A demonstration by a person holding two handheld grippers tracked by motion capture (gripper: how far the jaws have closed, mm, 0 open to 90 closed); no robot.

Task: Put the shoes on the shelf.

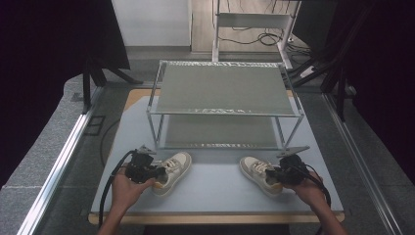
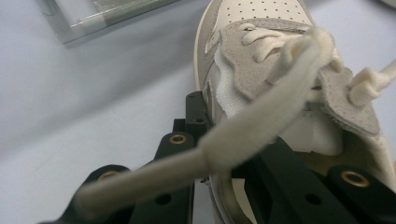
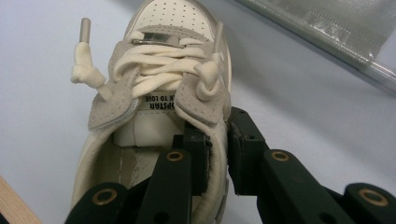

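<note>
Two cream and grey lace-up shoes lie on the pale mat [image 1: 220,188], toes toward the rack. My left gripper [image 1: 157,172] is shut on the left shoe [image 1: 175,166] at the side wall near its heel. In the left gripper view that shoe [image 2: 261,28] stretches ahead, its wall pinched in my left gripper [image 2: 219,135], and a loose lace [image 2: 261,126] lies across the jaws. My right gripper [image 1: 275,175] is shut on the right shoe [image 1: 255,170]. In the right gripper view my right gripper [image 3: 218,135] has one jaw inside and one outside the collar of that shoe [image 3: 163,28].
A two-shelf metal rack [image 1: 225,111] stands just behind the shoes, both shelves bare; its lower rail shows in the left gripper view [image 2: 102,14] and the right gripper view [image 3: 327,32]. A wooden table edge [image 1: 215,218] runs along the front. Cables trail from both grippers.
</note>
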